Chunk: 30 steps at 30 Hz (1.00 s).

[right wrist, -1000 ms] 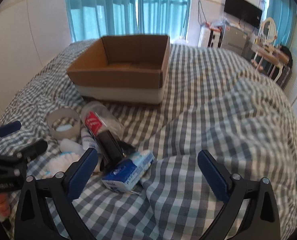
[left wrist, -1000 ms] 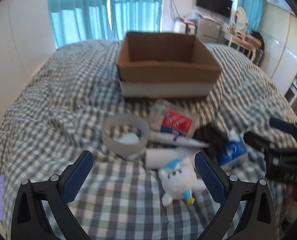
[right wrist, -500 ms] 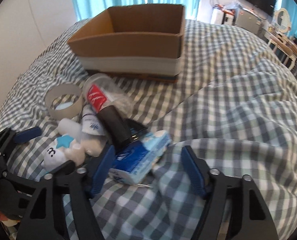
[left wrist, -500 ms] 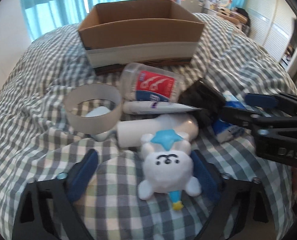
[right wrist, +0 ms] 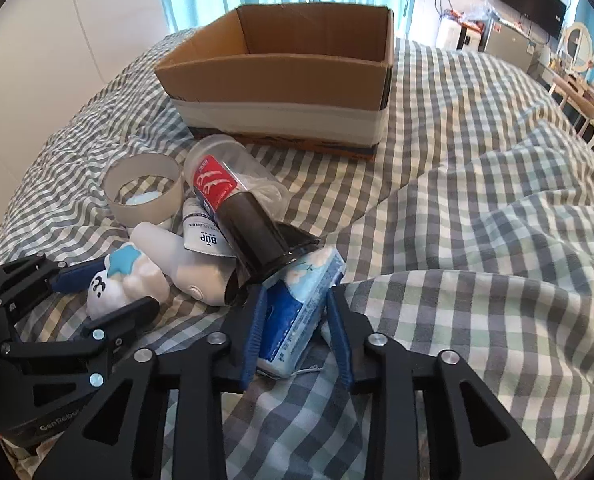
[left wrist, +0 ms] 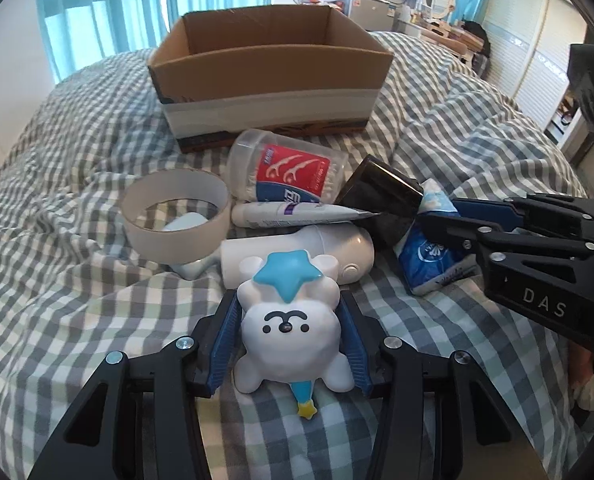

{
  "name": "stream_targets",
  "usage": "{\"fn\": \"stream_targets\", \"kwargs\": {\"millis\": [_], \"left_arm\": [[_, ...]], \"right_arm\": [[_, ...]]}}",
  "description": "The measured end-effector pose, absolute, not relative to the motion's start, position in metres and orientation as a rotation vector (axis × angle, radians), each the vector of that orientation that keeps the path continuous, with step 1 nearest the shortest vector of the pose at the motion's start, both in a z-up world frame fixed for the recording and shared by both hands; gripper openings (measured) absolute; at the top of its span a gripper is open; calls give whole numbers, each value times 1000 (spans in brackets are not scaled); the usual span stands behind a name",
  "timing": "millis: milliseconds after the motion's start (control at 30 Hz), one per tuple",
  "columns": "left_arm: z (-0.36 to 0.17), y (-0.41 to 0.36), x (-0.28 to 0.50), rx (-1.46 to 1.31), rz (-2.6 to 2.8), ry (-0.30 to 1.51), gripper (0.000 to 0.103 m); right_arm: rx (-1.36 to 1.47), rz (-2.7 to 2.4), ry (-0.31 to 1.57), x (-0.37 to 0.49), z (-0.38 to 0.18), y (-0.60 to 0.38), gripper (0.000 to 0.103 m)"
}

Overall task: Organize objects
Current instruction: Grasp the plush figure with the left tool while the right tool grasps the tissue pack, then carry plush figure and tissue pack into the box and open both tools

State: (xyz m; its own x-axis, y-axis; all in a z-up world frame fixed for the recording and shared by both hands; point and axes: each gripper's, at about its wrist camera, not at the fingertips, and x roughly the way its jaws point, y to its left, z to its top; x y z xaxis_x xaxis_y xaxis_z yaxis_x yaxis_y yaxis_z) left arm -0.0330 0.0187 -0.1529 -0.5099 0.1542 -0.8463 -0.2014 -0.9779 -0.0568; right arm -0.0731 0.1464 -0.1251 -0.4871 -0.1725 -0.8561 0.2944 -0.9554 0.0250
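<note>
My left gripper (left wrist: 289, 320) is shut on a white bear toy (left wrist: 289, 328) with a blue star, lying on the checked bed; the toy also shows in the right wrist view (right wrist: 125, 284). My right gripper (right wrist: 295, 316) is shut on a blue tissue pack (right wrist: 297, 312), which also shows in the left wrist view (left wrist: 433, 260). An open cardboard box (left wrist: 273, 80) stands beyond the pile, also in the right wrist view (right wrist: 281, 80).
In the pile lie a clear floss-pick jar (left wrist: 289, 172), a toothpaste tube (left wrist: 293, 214), a black cup (left wrist: 381, 192), a white bottle (left wrist: 317, 248) and a tape ring (left wrist: 177, 216). Rumpled checked bedding (right wrist: 477, 220) rises on the right.
Both grippers moved forward and down onto the pile. The left closed around the bear toy, the right closed around the tissue pack.
</note>
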Motion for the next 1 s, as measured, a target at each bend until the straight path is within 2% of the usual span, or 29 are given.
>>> {"fn": "stream_targets", "kwargs": {"millis": [100, 367, 733, 1000], "left_arm": [[-146, 15, -28, -1416, 2582, 57, 50], [-127, 5, -17, -1392, 2648, 23, 50], [-96, -4, -12, -1332, 2707, -2, 50], [-61, -7, -36, -1265, 2757, -13, 50]], "right_arm": [[1363, -2512, 175, -66, -114, 148, 23], [1247, -2567, 192, -50, -81, 148, 18], [1130, -2589, 204, -30, -45, 149, 18], [1032, -2624, 252, -46, -7, 149, 18]]}}
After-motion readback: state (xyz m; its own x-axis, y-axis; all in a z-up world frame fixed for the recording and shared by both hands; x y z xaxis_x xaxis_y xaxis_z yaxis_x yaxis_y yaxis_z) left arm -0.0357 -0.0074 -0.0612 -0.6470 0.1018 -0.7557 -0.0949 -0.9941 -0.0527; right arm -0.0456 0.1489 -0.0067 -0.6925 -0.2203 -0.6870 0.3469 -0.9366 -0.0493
